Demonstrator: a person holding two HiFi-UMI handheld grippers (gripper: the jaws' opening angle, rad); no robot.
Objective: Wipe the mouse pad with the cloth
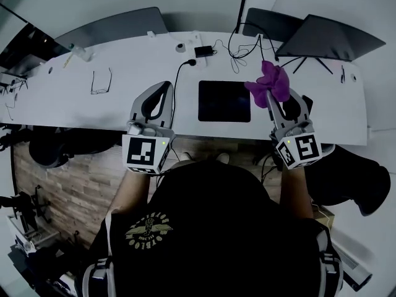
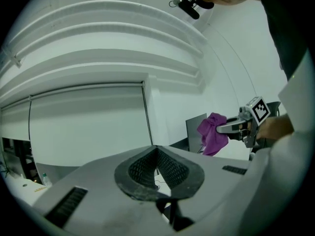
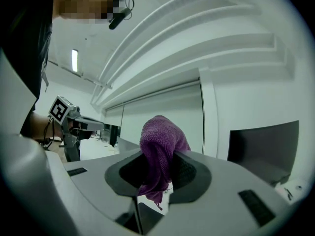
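Clamping purple cloth [image 1: 270,80], right tongs [image 1: 270,95] hovering at 3 o'clock of mouse pad [image 1: 224,101] over table [image 1: 124,60]; left tongs [image 1: 166,87] pinching together, empty, at 9 o'clock.

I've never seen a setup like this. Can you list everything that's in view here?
desk: one, white, runs across the head view
mouse pad: one, black, flat on the desk's middle
cloth: one, purple, held up to the right of the pad
glasses: one pair, dark, on the desk's left part
cables: several, black, near the desk's far edge
chair backs: at least two, grey, beyond the desk
left gripper: one, grey, jaws together, empty
right gripper: one, grey, clamped on the cloth
person's shirt: one, black, bottom of the head view
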